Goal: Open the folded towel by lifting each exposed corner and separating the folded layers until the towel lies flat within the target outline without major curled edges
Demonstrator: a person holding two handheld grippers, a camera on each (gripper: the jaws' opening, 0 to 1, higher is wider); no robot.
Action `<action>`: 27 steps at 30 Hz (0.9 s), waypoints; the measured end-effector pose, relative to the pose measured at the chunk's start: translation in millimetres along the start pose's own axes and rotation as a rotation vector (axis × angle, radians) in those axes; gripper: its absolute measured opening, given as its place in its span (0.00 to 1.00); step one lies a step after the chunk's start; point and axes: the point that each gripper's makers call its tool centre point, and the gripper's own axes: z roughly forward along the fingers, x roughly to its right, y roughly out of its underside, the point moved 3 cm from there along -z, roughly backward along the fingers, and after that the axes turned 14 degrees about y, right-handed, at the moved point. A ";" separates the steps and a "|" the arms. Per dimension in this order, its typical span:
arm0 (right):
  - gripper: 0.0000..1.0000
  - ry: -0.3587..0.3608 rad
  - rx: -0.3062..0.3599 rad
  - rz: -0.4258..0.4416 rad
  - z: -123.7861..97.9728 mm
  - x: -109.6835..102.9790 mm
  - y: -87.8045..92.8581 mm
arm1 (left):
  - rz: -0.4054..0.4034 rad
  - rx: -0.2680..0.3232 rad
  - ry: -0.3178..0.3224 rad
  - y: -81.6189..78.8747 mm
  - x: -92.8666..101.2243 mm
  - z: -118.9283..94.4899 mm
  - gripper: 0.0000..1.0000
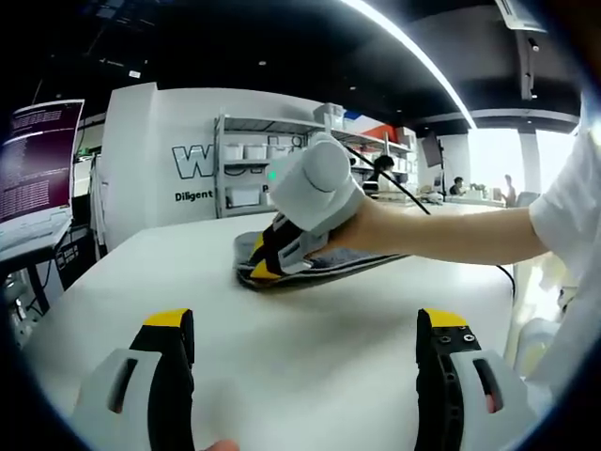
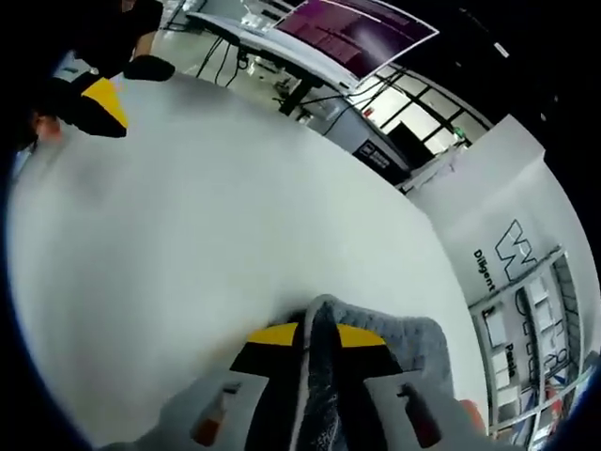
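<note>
A grey folded towel lies on the white table, near its far side. My right gripper comes in from the right, held by a person's hand, and is shut on the towel's left edge. In the right gripper view the towel stands pinched as a thin fold between the two yellow-tipped jaws of my right gripper. My left gripper hovers open over bare table, well short of the towel, with nothing between its fingers. A yellow tip of the left gripper shows at the upper left of the right gripper view.
A monitor with purple text stands at the table's left. Shelves with white bins line the back wall. A black cable trails behind the hand. People sit at desks far right.
</note>
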 end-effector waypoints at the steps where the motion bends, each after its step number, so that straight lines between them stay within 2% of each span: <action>1: 0.07 -0.004 0.002 0.007 -0.9 0.0 0.5 | 0.000 0.000 0.003 0.0 0.7 0.3 0.97; 6: 0.03 0.002 0.018 0.076 -8.0 9.7 1.9 | 0.005 -0.005 0.010 0.4 3.2 1.4 0.97; 13: 0.02 0.065 0.036 0.153 -22.6 39.2 4.7 | 0.005 -0.005 0.006 -0.6 2.9 1.1 0.97; 19: 0.02 0.119 0.020 0.217 -27.8 68.5 17.0 | 0.008 -0.004 0.001 -1.6 3.4 0.5 0.97; 27: 0.01 0.166 -0.003 0.291 -36.2 94.4 38.3 | 0.011 -0.004 -0.003 -2.2 3.4 -0.4 0.97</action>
